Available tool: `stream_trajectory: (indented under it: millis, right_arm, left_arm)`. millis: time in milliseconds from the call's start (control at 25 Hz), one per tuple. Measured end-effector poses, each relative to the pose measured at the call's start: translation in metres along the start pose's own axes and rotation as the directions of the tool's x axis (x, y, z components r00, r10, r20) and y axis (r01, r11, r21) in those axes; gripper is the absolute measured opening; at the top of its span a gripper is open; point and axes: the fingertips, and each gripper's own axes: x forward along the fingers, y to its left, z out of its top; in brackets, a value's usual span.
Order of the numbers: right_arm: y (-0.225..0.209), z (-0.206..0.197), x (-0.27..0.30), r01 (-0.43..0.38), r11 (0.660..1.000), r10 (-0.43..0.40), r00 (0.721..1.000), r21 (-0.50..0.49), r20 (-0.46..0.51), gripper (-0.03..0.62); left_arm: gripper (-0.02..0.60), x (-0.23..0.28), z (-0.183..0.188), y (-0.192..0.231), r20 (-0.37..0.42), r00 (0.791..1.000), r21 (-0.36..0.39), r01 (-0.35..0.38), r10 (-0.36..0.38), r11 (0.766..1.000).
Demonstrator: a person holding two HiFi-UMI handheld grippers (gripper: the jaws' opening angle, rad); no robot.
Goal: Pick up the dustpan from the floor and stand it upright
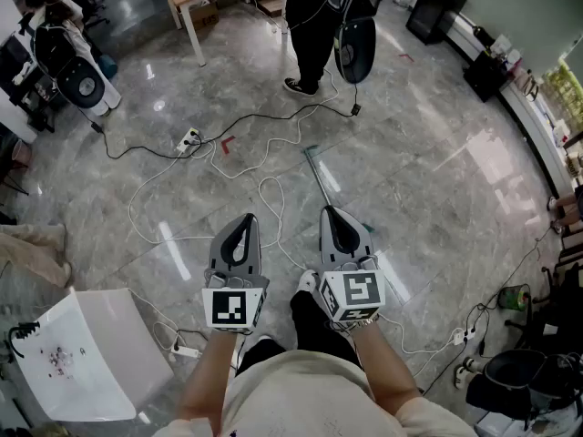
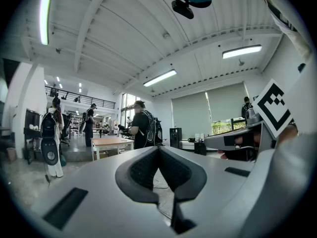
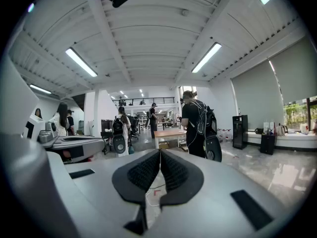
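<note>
The right gripper (image 3: 159,155) has its black padded jaws pressed together, with nothing between them. Ahead and slightly to its right, a person in black (image 3: 194,128) stands beside a wooden table (image 3: 170,132).

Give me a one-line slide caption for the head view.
Shut and empty, left gripper and right gripper hover near a dustpan lying on the floor.
</note>
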Motion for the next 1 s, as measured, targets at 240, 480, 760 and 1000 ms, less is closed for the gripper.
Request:
stream_trajectory:
  millis: [240, 480, 760, 1000]
  right_arm:
    - [-0.069, 0.034, 0.104, -0.022, 1.0, 0.022, 1.0, -0.018, 0.0, 0.018]
    - [-0.121, 0.029, 0.2, -0.026, 1.0, 0.025, 0.997, -0.006, -0.067, 0.018]
    - [-0.164, -0.001, 0.345, 0.004, 1.0, 0.001, 0.98, 0.025, -0.198, 0.018]
    - [-0.202, -0.044, 0.473, 0.05, 0.998, -0.039, 0.963, 0.035, -0.265, 0.018]
  left_arm:
    - [0.008, 0.111, 0.017, 0.024, 0.014, 0.998, -0.022, -0.066, 0.066, 0.998]
    - [0.008, 0.218, 0.003, 0.056, -0.013, 0.999, -0.032, -0.045, 0.045, 0.998]
    - [0.008, 0.37, -0.031, 0.118, 0.008, 1.0, -0.138, 0.005, -0.004, 0.99]
    - [0.008, 0.495, -0.089, 0.167, -0.025, 0.998, -0.159, 0.061, -0.065, 0.985]
